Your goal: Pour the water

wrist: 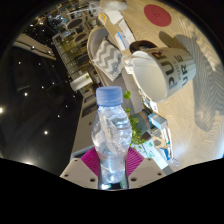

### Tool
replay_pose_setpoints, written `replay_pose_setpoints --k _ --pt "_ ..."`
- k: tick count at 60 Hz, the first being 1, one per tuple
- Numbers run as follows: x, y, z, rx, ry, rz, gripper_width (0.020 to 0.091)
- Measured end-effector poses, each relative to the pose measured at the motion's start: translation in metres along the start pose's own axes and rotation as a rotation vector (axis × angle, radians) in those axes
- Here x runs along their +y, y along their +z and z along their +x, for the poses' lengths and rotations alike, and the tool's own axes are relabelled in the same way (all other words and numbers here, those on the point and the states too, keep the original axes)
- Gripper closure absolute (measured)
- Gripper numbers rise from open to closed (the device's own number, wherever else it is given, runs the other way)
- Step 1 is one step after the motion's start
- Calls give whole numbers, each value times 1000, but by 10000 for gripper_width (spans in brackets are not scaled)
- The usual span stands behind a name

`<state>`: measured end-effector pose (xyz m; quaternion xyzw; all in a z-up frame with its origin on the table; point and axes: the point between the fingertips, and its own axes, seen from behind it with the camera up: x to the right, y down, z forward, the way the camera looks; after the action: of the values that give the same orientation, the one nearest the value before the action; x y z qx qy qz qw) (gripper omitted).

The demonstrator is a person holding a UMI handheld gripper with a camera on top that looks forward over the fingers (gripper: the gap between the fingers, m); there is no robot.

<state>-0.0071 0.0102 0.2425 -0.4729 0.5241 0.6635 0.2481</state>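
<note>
Pale tabletop (190,120) against dark floor; your gripper (112,168) clamps a clear plastic bottle with pale blue cap (110,135), upright, cap pointing away, water inside; white mug (160,72) beyond, tilted, contents unseen

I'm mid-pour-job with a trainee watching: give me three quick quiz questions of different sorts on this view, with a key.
1. True or false: the water bottle has its cap on.
2. Where does the bottle stand relative to the gripper fingers? A) between them B) far beyond them C) lying flat beside them
3. Fill in: the white vessel just beyond the bottle, with lettering on its side, is a ____.

Key: 1 true; 2 A; 3 cup. Whether both pink pads press on the bottle cannot be seen.
</note>
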Motion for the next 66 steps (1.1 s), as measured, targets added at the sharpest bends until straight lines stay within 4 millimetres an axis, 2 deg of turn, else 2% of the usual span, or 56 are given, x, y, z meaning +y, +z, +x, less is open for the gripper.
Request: replay_pose_setpoints --k 6,8,13,18,22,26,28,29,30,34,36,37,38,42,46,47,49,54,55,63,64,66 --pt "10 -11 -24 27 -200 -25 819" --pt "12 -7 -32 37 -275 -32 818" --pt "13 -11 -70 22 -463 -43 818" --pt "5 -12 -109 4 -673 -27 817" --pt "-9 -19 -141 1 -852 9 816" --pt "-32 -26 -168 26 -1051 72 817" --pt "-45 -30 -177 46 -1154 102 815" --pt "-54 -41 -181 49 -1200 118 815" --pt "-63 -34 -181 74 -1249 138 815" --pt "-97 -41 -186 154 -1440 211 814" --pt "-117 -46 -182 207 -1529 246 814" --pt "-126 -64 -181 229 -1571 259 813" --pt "-137 -58 -178 268 -1607 273 814" --pt "-171 -64 -162 363 -1744 303 814" --pt "-199 -70 -134 457 -1833 306 814" --pt "-217 -82 -114 474 -1853 305 813" --pt "-216 -81 -114 518 -1867 298 814" --pt "-246 -89 -75 608 -1869 285 815" --pt "-262 -90 -52 617 -1869 288 814" --pt "-294 -102 -12 676 -1819 255 814" --pt "-297 -96 -2 681 -1816 253 814" --pt "-302 -103 6 690 -1809 245 814"
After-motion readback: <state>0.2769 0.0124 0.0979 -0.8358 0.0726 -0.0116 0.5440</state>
